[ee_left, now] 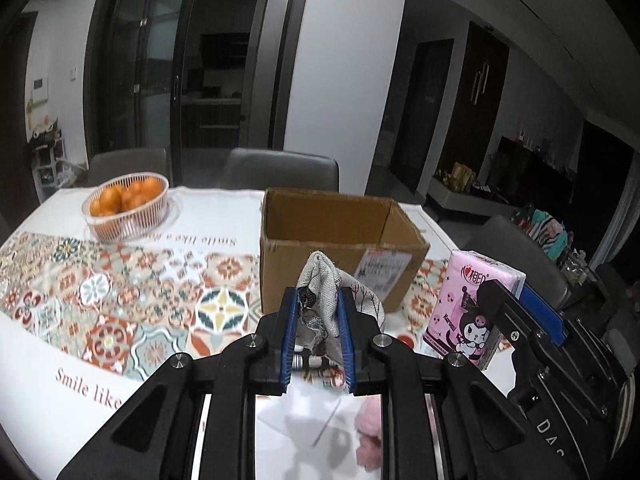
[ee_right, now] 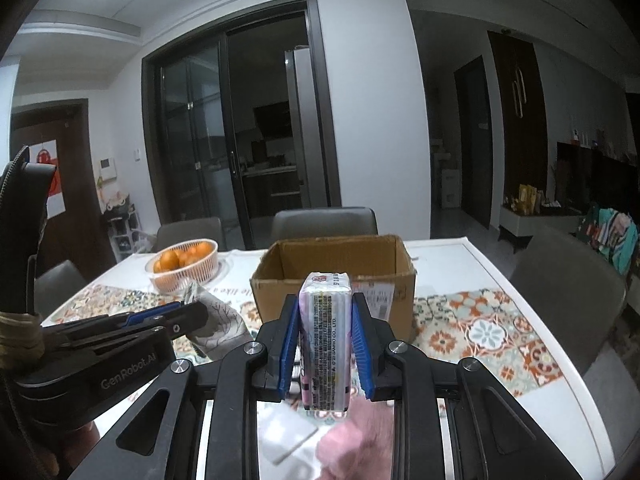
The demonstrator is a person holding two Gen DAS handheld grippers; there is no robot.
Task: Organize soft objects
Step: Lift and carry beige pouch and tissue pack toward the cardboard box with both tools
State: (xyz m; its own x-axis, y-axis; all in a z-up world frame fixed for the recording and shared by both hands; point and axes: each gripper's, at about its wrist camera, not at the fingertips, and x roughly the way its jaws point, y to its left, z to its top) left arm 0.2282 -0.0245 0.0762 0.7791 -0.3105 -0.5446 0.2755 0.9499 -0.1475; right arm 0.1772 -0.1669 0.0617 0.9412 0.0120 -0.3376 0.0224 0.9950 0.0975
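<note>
Cloth pouch (ee_left: 340,292) pinched in left gripper (ee_left: 318,328), bunched between the blue pads, raised off the table just short of cardboard box (ee_left: 340,240). Pink tissue pack (ee_right: 326,340) clamped upright in right gripper (ee_right: 326,344), likewise short of the box's near wall, to the pouch's right. Advised: carry both over the near rim before release; keep the pouch's hanging fabric above the edge. Fruit basket (ee_left: 126,208) well left of box, no obstruction.

black-framed left tool (ee_left: 318,326) and right tool (ee_right: 326,344), blue ribbed pads, silver screws, white "genrobot.ai" lettering
</note>
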